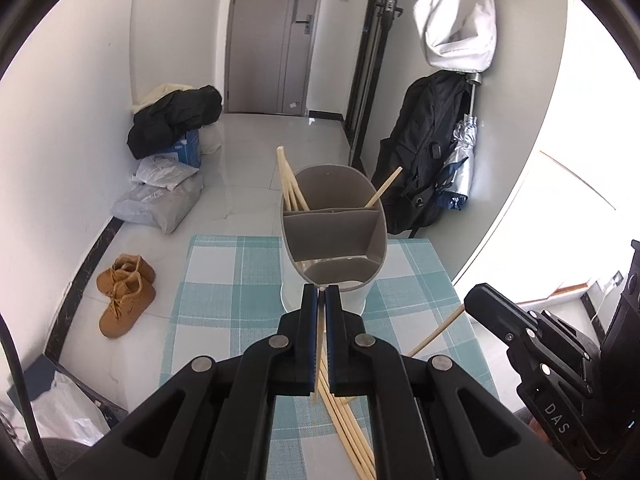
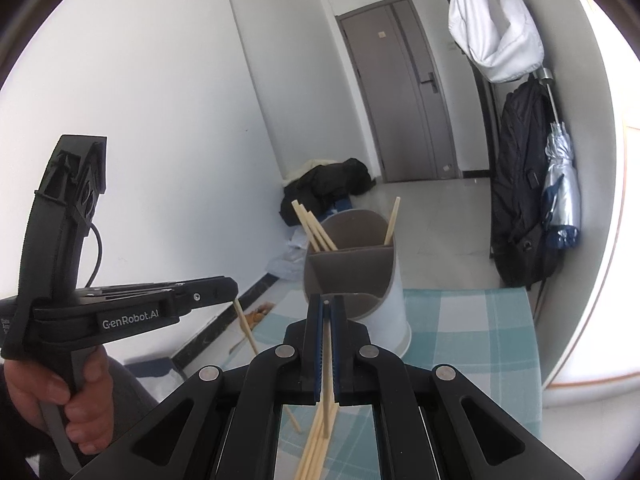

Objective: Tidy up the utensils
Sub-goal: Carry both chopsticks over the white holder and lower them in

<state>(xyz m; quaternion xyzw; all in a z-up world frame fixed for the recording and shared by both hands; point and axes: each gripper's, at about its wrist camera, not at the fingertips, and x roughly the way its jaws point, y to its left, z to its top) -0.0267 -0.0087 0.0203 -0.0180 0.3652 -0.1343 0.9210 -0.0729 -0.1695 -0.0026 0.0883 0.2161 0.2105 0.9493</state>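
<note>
Pale wooden chopsticks: both the left gripper (image 1: pixel 320 294) and right gripper (image 2: pixel 328 304) are clenched on one each. A few more lean in the grey divided holder (image 1: pixel 334 220)'s far compartment.

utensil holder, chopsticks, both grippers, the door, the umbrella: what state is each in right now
utensil holder: upright on the checked mat, chopsticks leaning in its far compartments, near compartment looks empty
left gripper: jaws shut on one chopstick
right gripper: jaws shut on one chopstick
loose chopsticks: lying on the mat
door: closed
umbrella: folded, hanging
</note>
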